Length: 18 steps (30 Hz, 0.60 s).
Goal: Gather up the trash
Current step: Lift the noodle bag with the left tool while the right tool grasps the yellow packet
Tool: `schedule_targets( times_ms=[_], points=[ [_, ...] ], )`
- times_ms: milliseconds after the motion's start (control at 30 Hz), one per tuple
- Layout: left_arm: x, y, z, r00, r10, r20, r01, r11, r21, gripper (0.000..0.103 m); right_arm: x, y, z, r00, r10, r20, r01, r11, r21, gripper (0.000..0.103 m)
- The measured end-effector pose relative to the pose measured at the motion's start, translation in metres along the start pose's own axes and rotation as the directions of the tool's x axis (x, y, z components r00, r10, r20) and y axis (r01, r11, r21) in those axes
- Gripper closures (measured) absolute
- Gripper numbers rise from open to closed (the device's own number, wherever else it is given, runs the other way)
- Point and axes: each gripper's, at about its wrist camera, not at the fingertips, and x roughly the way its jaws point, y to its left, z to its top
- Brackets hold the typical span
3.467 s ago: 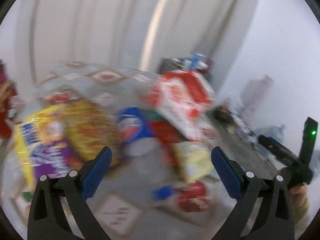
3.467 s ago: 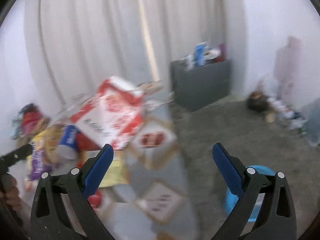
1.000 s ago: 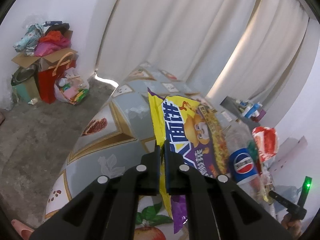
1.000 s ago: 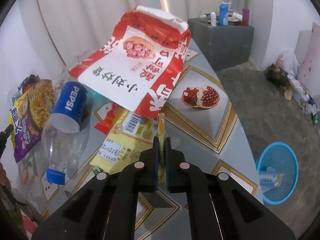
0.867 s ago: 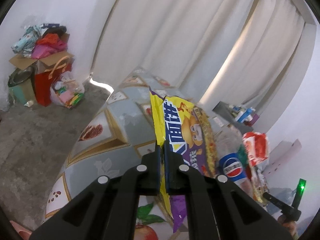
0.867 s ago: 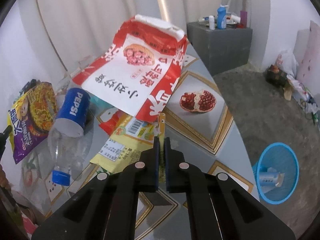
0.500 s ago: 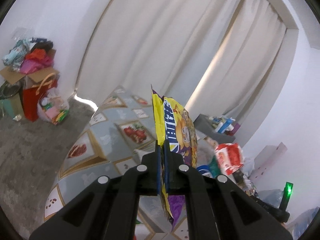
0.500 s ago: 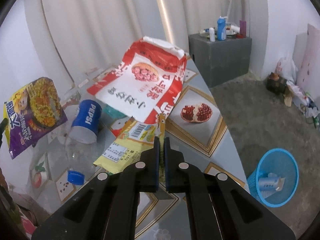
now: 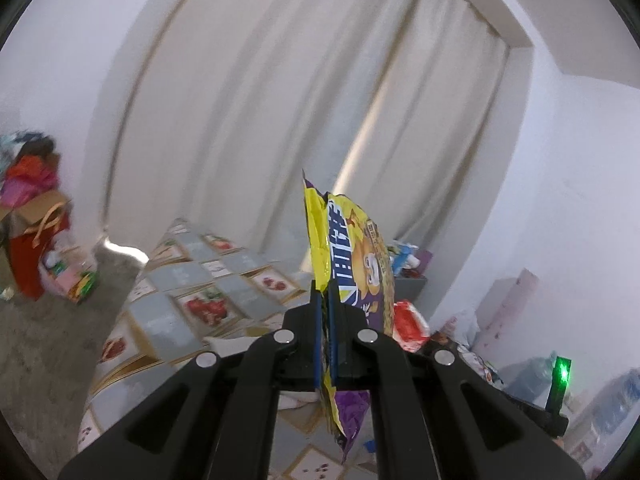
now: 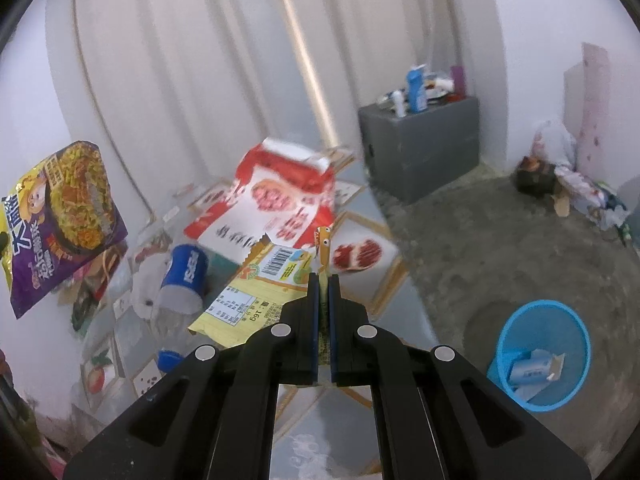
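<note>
Gripping a yellow-and-purple crinkly noodle packet [image 9: 352, 264] above the tiled-print bench [image 9: 168, 320], our left gripper [image 9: 325, 308] is clamped shut; our right gripper [image 10: 324, 284] pinches a flat yellow paper wrapper [image 10: 256, 292], raised off the bench.

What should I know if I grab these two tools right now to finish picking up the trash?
Left tool: shut on the purple noodle packet, lifted off the table.
Right tool: shut on the yellow wrapper.
Blue bin: on the floor at the right, one carton inside.
Left: drop both, then the red bag and Pepsi bottle on the table.
</note>
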Motion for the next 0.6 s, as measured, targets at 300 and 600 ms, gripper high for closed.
schedule_targets(
  times_ms=[300, 600],
  points=[
    [0.048, -0.093, -0.003, 0.975, -0.190, -0.111, 0.204, 0.971, 0.128, 0.101, -0.050, -0.087, -0.002, 0.984, -0.138, 0.113, 0.116, 0.977, 0.180, 0.100],
    [0.150, -0.235, -0.053, 0.864, -0.310, -0.397, 0.425, 0.873, 0.242, 0.101, -0.087, -0.200, -0.040, 0.928, -0.363, 0.088, 0.300, 0.864, 0.405, 0.100]
  ],
)
